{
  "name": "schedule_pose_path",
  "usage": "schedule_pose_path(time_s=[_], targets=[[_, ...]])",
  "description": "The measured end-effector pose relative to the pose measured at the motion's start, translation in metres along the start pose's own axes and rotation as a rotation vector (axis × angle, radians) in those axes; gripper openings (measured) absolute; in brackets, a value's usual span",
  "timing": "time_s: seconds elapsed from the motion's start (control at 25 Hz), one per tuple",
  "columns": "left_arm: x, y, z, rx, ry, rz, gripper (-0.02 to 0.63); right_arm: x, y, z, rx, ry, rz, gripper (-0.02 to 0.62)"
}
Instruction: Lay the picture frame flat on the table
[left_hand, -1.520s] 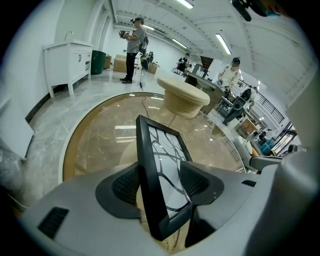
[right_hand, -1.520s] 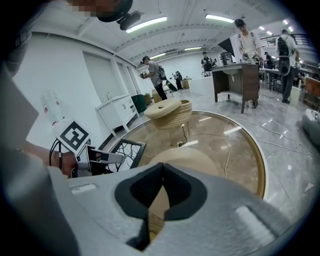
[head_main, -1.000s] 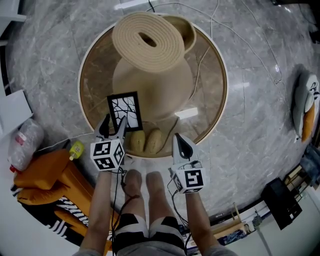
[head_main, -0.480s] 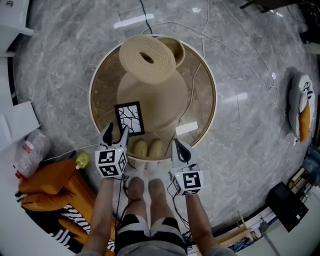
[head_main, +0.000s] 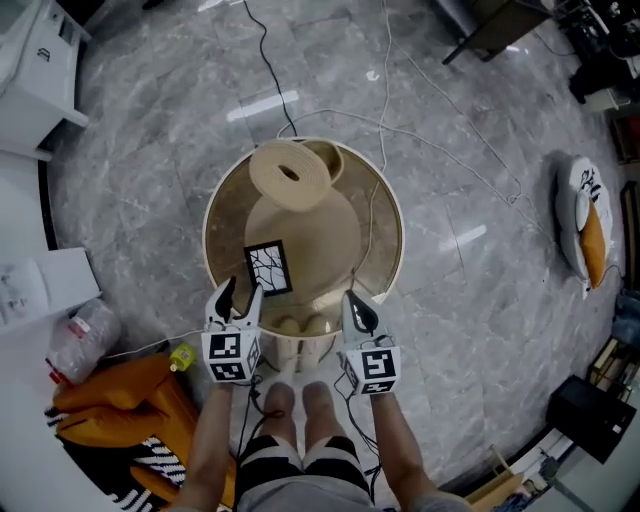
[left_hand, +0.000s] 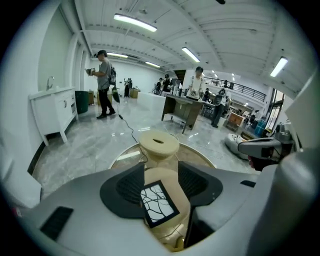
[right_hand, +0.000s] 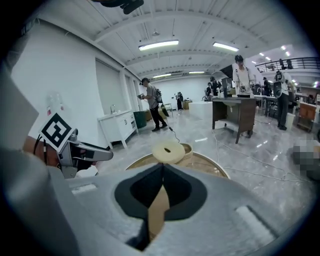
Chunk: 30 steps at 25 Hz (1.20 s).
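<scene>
Since a second ago the head view has pulled up and back: the round table (head_main: 206, 232) shows smaller, and the left gripper (head_main: 240, 293), then with its tips either side of the picture frame's near edge, now sits just short of it.

- Picture frame (head_main: 268, 268): black border, white pane with a branch pattern, face up. Looks flat on the glass top, on the near-left part, with a beige roll (head_main: 290, 173) at the far side.
- Left gripper: jaws apart and closing. Its own view shows the frame in the gap but beyond the tips; pads touch nothing.
- Right gripper (head_main: 356, 308): over the near rim, well right of the frame. Its own view shows the jaw tips pressed together, nothing between them.
- Head view only: an orange bag (head_main: 110, 400) on the floor at left, both forearms, cables across the marble floor.
- Gripper views only: the open hall, ceiling lights, people standing by desks.
- Right gripper view: shows the roll but not the frame, and catches the left gripper's marker cube (right_hand: 56, 130).
</scene>
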<state>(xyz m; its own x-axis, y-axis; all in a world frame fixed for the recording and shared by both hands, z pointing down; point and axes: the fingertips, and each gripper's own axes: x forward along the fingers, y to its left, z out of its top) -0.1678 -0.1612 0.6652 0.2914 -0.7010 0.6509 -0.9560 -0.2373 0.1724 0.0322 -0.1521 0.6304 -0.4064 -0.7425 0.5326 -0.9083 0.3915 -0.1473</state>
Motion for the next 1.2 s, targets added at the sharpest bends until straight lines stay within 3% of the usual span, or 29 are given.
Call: schedule_pose_path(time_s=[0.32, 0.56, 0.88, 1.2], targets=[[-0.075, -0.038, 0.09, 0.098, -0.135, -0.042, 0.17, -0.056, 0.011, 0.082, -0.032, -0.099, -0.037, -0.002], [-0.133, -0.063, 0.133, 0.195, -0.22, -0.052, 0.097, -0.104, 0.028, 0.134, -0.058, -0.17, -0.054, -0.002], [-0.212, -0.102, 0.183, 0.234, -0.306, -0.091, 0.039, -0.181, 0.045, 0.204, -0.101, -0.282, -0.076, -0.002], [-0.276, -0.125, 0.226, 0.255, -0.427, -0.089, 0.025, -0.242, 0.058, 0.252, -0.141, -0.391, -0.098, -0.002]])
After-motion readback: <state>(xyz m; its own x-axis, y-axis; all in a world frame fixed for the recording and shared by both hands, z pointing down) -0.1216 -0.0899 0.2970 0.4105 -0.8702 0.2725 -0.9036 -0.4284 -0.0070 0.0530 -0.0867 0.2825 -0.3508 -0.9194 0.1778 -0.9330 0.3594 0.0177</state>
